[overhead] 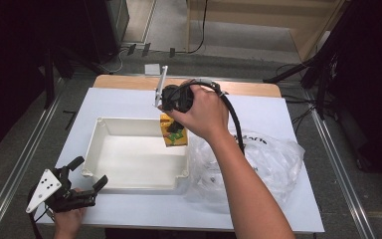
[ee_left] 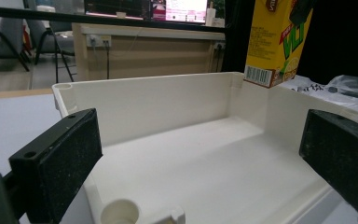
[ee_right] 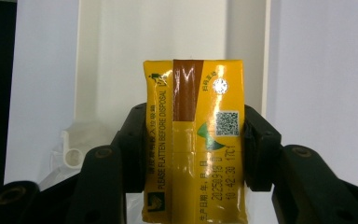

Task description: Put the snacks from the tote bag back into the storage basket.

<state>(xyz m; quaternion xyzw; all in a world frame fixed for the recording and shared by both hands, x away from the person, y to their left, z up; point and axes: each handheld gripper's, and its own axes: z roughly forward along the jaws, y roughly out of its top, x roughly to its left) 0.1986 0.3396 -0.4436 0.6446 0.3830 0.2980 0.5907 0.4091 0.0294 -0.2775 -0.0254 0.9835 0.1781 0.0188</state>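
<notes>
A yellow drink carton [overhead: 174, 133] hangs over the far right corner of the white plastic tray [overhead: 104, 129], gripped from above by my right gripper [overhead: 175, 130]. In the right gripper view both black pads [ee_right: 136, 144] press on the sides of the carton [ee_right: 196, 140]. Seen from the left gripper view, the carton [ee_left: 276, 42] floats just above the tray's far wall [ee_left: 158, 100]. My left gripper [overhead: 85, 177] rests at the tray's near left corner, its jaws open and pointing into the tray, with nothing between the pads [ee_left: 56, 163].
A crumpled clear plastic bag [overhead: 258, 162] lies on the white table [overhead: 129, 102] just right of the tray. A black cable [overhead: 234, 117] trails from the right gripper over the bag. Dark stands and cables flank the table.
</notes>
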